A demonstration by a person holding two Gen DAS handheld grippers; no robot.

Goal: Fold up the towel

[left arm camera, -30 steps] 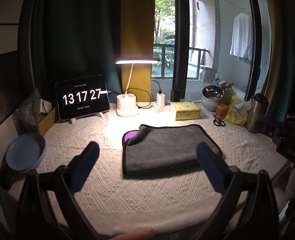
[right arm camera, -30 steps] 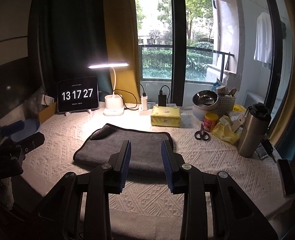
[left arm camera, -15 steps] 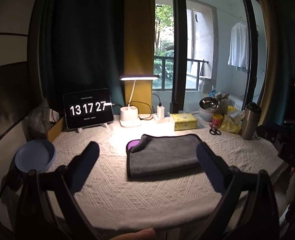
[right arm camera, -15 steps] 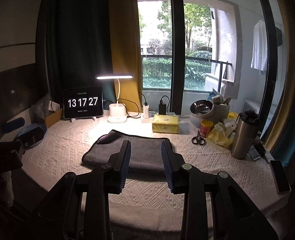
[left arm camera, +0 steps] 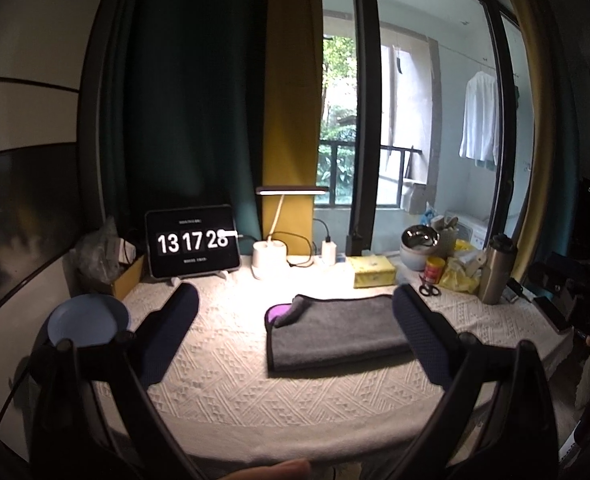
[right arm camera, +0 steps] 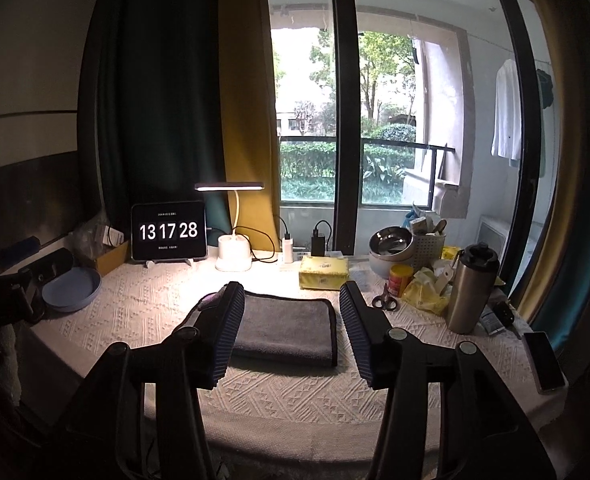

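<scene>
A grey towel (left arm camera: 335, 330) with a dark edge and a purple underside showing at its back left corner lies folded flat in the middle of the white tablecloth (left arm camera: 223, 376). It also shows in the right wrist view (right arm camera: 285, 330). My left gripper (left arm camera: 295, 312) is open and empty, held back from the towel above the table's front. My right gripper (right arm camera: 291, 304) is open and empty, also held back, with the towel seen between its fingers.
A blue plate (left arm camera: 87, 320) sits at the left edge. A tablet clock (left arm camera: 193, 244), a lamp (left arm camera: 271, 258), a yellow tissue box (left arm camera: 371, 272), scissors (right arm camera: 385, 300), a steel bottle (right arm camera: 469, 292) and a phone (right arm camera: 543, 362) stand along the back and right.
Both grippers have drawn back and up from the towel. The right gripper's jaws have opened wider. The towel has not moved.
</scene>
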